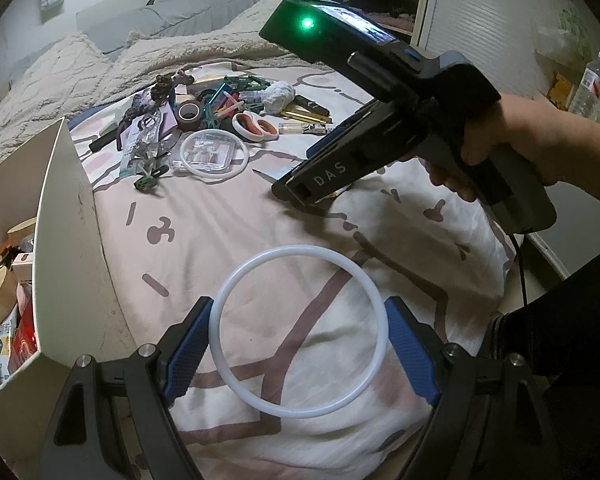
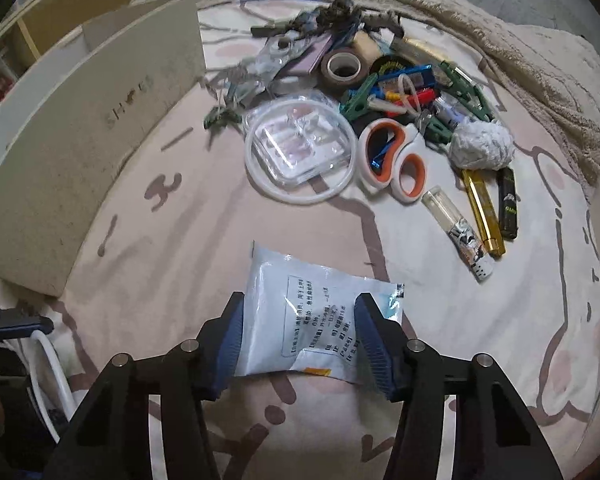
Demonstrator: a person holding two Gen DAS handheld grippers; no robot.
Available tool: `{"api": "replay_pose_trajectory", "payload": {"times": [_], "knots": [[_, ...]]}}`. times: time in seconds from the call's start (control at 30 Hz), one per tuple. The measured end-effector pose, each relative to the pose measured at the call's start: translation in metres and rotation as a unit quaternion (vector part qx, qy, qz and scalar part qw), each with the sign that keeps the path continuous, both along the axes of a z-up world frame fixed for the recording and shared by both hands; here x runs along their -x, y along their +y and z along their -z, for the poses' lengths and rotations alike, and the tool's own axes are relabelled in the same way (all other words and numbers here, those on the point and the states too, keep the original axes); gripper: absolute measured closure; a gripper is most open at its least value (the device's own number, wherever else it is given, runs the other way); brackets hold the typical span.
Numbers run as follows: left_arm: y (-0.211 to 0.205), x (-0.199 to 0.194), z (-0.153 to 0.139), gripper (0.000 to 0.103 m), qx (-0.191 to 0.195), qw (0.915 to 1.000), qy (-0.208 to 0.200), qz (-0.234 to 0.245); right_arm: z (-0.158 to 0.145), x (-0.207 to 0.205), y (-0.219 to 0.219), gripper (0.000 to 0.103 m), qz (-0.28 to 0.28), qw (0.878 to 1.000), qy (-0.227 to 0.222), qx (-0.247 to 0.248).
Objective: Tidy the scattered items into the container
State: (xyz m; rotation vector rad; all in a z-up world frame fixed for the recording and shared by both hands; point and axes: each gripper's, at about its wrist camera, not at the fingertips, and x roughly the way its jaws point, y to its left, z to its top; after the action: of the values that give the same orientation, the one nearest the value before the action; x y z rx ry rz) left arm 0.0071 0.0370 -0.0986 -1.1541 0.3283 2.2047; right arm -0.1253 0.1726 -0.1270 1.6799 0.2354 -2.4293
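Note:
My left gripper (image 1: 300, 308) is shut on a white ring (image 1: 236, 280), its blue pads pressing the rim on both sides above the bedsheet. A white printed sachet (image 2: 300, 300) buckles between the pads of my right gripper (image 2: 300, 304), which is shut on it and points steeply down at the bed. The right gripper (image 1: 296, 196) shows in the left wrist view too, held by a hand (image 1: 500, 140). The container is a white shoe box (image 2: 80, 152) at the left, with several packages inside (image 1: 4, 312).
A pile lies farther up the bed: orange-handled scissors (image 2: 396, 156), a clear case (image 2: 300, 140) inside another white ring (image 2: 260, 176), a brown tape roll (image 2: 344, 68), a crumpled tissue (image 2: 482, 146), lighters (image 2: 480, 208), clips. A fuzzy blanket (image 1: 60, 80) lies beyond.

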Motion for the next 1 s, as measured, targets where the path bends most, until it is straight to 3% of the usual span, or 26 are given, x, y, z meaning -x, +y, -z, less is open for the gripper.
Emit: {"api": "replay_pose_trajectory", "payload": {"times": [0.03, 0.13, 0.27, 0.57, 0.73, 0.83, 0.93, 1.0], "knots": [[0.0, 0.0, 0.0, 0.018, 0.001, 1.0, 0.0, 0.0, 0.002, 0.002, 0.0, 0.044, 0.002, 1.0, 0.001, -0.003], [0.0, 0.0, 0.002, 0.018, 0.002, 1.0, -0.001, 0.0, 0.006, 0.002, 0.0, 0.011, 0.009, 1.0, 0.007, -0.024], [-0.003, 0.0, 0.003, 0.018, 0.002, 1.0, -0.003, -0.001, 0.006, 0.003, 0.002, 0.001, 0.015, 0.998, 0.022, -0.05], [-0.006, 0.0, 0.008, 0.018, 0.002, 0.9999, -0.013, -0.004, 0.028, 0.013, 0.022, 0.001, 0.052, 0.998, -0.034, -0.008], [-0.007, 0.002, 0.01, 0.018, 0.001, 0.9998, -0.017, -0.007, 0.024, 0.01, 0.018, 0.001, 0.029, 0.999, -0.012, -0.019], [-0.007, 0.001, 0.01, 0.018, 0.001, 0.9998, -0.017, -0.006, 0.02, 0.007, 0.008, 0.017, 0.0, 0.999, 0.002, -0.042], [-0.007, 0.002, 0.01, 0.018, 0.003, 0.9999, -0.015, -0.005, 0.02, 0.005, 0.003, 0.021, -0.011, 0.998, 0.005, -0.055], [-0.006, 0.002, 0.009, 0.018, 0.003, 0.9999, -0.013, -0.004, 0.016, 0.004, 0.001, 0.031, -0.015, 0.998, 0.016, -0.061]]}}
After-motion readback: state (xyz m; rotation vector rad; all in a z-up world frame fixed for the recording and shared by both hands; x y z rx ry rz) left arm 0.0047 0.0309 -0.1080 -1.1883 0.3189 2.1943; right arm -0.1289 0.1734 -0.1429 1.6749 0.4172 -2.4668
